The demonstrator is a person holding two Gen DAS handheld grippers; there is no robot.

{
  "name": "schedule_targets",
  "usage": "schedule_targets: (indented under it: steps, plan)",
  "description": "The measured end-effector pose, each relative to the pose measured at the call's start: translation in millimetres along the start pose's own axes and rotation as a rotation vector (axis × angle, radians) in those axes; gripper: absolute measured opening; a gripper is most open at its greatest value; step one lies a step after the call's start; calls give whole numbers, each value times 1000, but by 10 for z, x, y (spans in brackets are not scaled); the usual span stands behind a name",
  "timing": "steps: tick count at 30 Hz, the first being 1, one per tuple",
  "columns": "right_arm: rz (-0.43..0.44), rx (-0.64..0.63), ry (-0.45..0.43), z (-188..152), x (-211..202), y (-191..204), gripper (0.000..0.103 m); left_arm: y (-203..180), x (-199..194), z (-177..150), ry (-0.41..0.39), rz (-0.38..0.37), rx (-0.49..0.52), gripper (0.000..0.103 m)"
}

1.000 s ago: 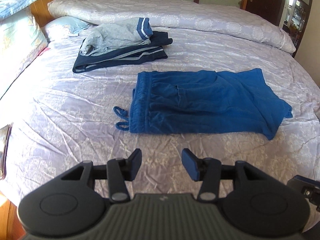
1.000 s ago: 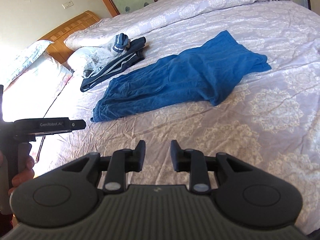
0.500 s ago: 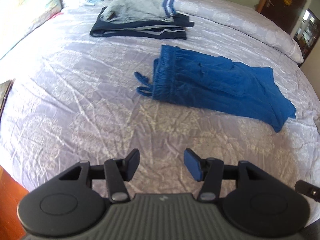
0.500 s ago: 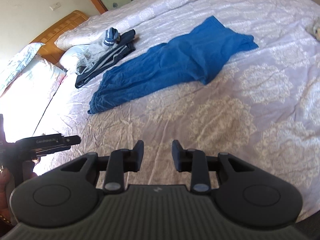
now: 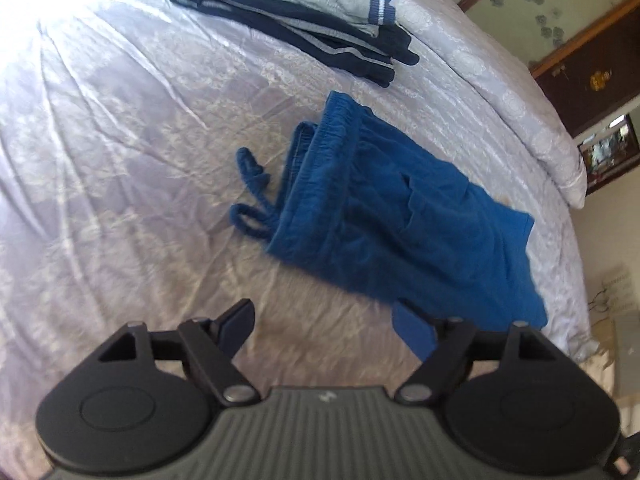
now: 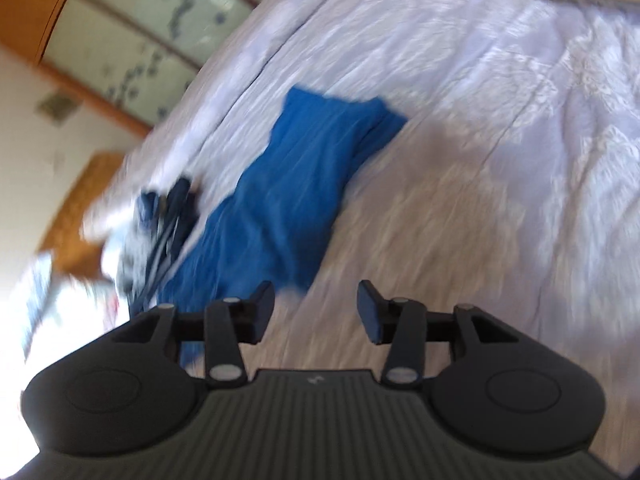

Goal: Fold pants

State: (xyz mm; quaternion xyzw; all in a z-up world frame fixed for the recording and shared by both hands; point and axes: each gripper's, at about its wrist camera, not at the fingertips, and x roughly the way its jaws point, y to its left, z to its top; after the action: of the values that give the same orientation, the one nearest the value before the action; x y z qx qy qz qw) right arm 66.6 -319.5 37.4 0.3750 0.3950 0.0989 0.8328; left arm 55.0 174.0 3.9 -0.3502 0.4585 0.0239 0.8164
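Blue pants [image 5: 404, 216] lie folded lengthwise on the lilac bedspread, waistband toward the pillows, with the drawstring [image 5: 250, 196] trailing off the waist. My left gripper [image 5: 326, 326] hovers over the bedspread just short of the pants' near edge; its jaws are opening and hold nothing. In the blurred right wrist view the same blue pants [image 6: 288, 200] stretch away from the leg end. There my right gripper [image 6: 316, 310] hangs close to the near leg hem, jaws opening, nothing between them.
A stack of folded dark navy and grey clothes [image 5: 304, 28] sits beyond the pants toward the headboard [image 6: 80, 208]. A rolled quilt [image 5: 500, 80] runs along the far side of the bed. The bed's edge falls away at the right [image 5: 592, 344].
Both grippers have come down closer to the blue pants and rolled, so the bed looks tilted. Both pairs of jaws stand wider than before. The pants have not moved.
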Motion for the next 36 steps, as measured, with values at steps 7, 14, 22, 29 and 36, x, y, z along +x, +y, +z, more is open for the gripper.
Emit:
schedule_targets:
  steps: [7,14,22,29,36]
  plan:
    - [-4,150,-44,615,462,-306,53,45,285,167,-36,-74,-121,94]
    - [18,233,-68,947,788,-334,53,-101,439,304,-80,75,-88,38]
    - [-65,107,-116,952,542,-169,8,121,204,389,-16,-7,-241,20]
    - [-37,-16,-136,707,-237,118,8,199,-369,277,6,-37,-226,20]
    - [-56,53,-53,213,-546,-198,9,513,-439,-161,75,36,-188,26]
